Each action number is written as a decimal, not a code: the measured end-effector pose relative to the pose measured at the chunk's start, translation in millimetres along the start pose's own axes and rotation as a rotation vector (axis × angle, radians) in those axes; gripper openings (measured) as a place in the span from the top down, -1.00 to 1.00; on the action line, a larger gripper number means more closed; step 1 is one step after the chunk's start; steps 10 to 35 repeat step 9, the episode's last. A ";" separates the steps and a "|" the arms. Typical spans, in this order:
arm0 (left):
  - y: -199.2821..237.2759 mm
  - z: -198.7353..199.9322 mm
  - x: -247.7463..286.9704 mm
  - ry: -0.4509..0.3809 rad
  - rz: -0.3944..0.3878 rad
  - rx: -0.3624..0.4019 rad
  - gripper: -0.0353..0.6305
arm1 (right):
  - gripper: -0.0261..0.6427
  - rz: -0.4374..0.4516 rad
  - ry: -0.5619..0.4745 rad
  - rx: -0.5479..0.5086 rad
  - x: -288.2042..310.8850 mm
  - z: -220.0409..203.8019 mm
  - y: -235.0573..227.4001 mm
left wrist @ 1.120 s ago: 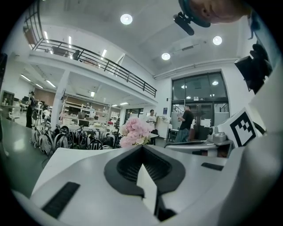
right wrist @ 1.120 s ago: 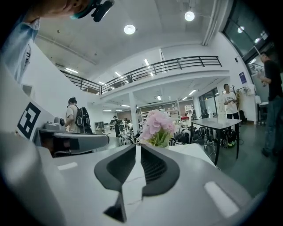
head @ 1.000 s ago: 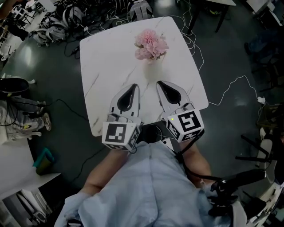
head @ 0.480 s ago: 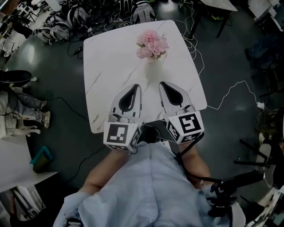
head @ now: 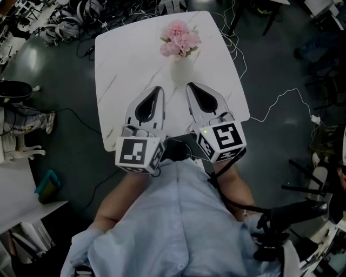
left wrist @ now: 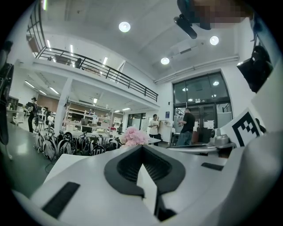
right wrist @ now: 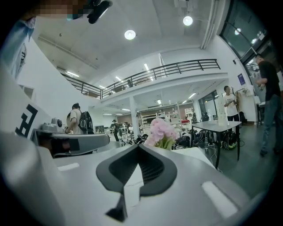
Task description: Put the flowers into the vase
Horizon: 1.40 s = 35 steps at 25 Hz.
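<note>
A bunch of pink flowers (head: 180,39) stands in a white vase (head: 180,69) at the far side of the white marble table (head: 119,65). In the head view my left gripper (head: 158,88) and right gripper (head: 190,85) lie side by side over the table's near half, both pointing at the vase and a little short of it. Both are shut with nothing between the jaws. The flowers (left wrist: 134,136) show just past the shut tips of the left gripper (left wrist: 141,147). They also rise beyond the right gripper (right wrist: 138,145), as pink blooms (right wrist: 160,131) on green stems.
Cables (head: 273,105) trail over the dark floor right of the table. Bags and gear (head: 65,16) lie at the far left. People (left wrist: 186,127) stand in the hall beyond, and another table (right wrist: 219,126) stands to the right.
The head view has shifted slightly. Both grippers keep their place before the vase and stay shut.
</note>
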<state>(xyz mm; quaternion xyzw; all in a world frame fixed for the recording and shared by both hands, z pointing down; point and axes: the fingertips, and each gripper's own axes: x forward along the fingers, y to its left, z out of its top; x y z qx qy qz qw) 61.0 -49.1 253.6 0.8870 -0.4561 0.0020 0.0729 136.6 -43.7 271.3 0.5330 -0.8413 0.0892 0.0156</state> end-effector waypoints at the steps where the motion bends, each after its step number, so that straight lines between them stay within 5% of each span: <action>1: -0.3 0.0 2.2 0.000 0.000 0.001 0.88 | 0.92 0.002 -0.002 -0.001 1.3 0.7 -1.6; 35: -1.5 -3.6 12.2 0.000 -0.030 -0.006 0.88 | 0.92 -0.006 0.005 -0.006 8.8 -5.4 -6.6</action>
